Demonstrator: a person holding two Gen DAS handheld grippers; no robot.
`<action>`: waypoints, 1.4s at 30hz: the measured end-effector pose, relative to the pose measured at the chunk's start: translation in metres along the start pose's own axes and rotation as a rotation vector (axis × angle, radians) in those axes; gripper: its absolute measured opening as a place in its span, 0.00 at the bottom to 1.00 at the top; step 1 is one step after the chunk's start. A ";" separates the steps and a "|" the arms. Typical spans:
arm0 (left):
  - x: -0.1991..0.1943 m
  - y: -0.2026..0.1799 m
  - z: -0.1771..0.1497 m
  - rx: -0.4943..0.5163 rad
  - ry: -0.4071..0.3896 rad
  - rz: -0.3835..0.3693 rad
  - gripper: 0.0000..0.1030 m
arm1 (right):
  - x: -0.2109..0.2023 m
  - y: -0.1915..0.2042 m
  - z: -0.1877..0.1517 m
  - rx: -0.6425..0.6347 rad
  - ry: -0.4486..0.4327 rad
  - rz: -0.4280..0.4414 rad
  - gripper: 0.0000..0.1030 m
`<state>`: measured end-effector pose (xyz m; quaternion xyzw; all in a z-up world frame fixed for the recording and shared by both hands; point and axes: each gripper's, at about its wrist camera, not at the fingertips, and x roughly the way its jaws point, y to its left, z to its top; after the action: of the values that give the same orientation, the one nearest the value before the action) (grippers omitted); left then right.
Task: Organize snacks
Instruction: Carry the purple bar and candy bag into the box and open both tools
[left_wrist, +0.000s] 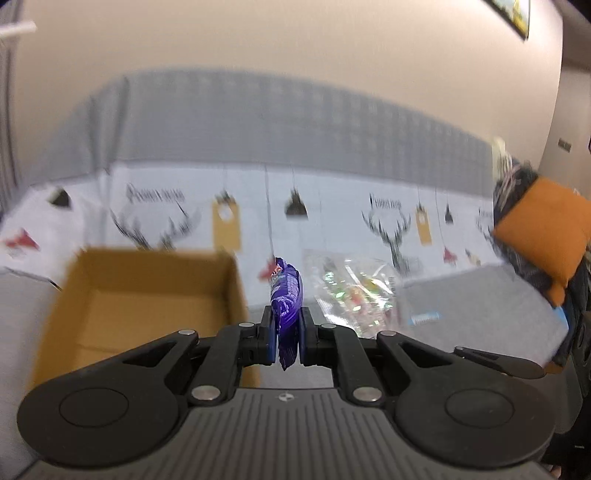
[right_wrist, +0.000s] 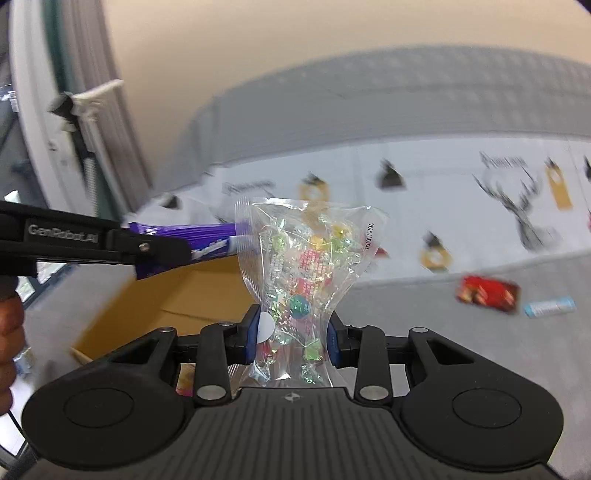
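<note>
Over a grey sofa draped with a white printed cloth, two handheld black grippers each carry one snack. At far left sits one open cardboard box (left_wrist: 147, 302), its inside bare as far as can be seen. Just right of it, the left gripper (left_wrist: 287, 332) is clenched on one purple snack packet (left_wrist: 285, 299), pinched thin between its blue pads and raised above the cushion beside the box. Next to the right, the right gripper (right_wrist: 291, 339) grasps one clear bag of coloured wrapped candies (right_wrist: 306, 266), squeezed at its waist and standing upright in the air, in front of the box as seen from the right wrist. Farther right, two more snacks lie on the grey cushion: one red packet (right_wrist: 487, 295) and, just beside it, one small pale blue packet (right_wrist: 548, 307). At far right, one orange cushion (left_wrist: 546, 240) leans at the sofa's end.
</note>
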<state>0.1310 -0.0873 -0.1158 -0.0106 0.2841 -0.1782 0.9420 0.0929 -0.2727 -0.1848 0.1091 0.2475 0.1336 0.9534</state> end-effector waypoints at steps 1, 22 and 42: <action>-0.014 0.005 0.005 0.002 -0.027 0.005 0.12 | -0.003 0.013 0.007 -0.016 -0.015 0.015 0.36; -0.015 0.137 -0.004 -0.095 -0.027 0.084 0.12 | 0.073 0.124 0.031 -0.116 0.003 0.119 0.37; 0.128 0.183 -0.102 -0.005 0.367 0.338 0.12 | 0.189 0.103 -0.062 -0.065 0.332 0.163 0.39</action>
<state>0.2354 0.0483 -0.2912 0.0672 0.4488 -0.0161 0.8910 0.2000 -0.1090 -0.2932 0.0743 0.3874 0.2345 0.8885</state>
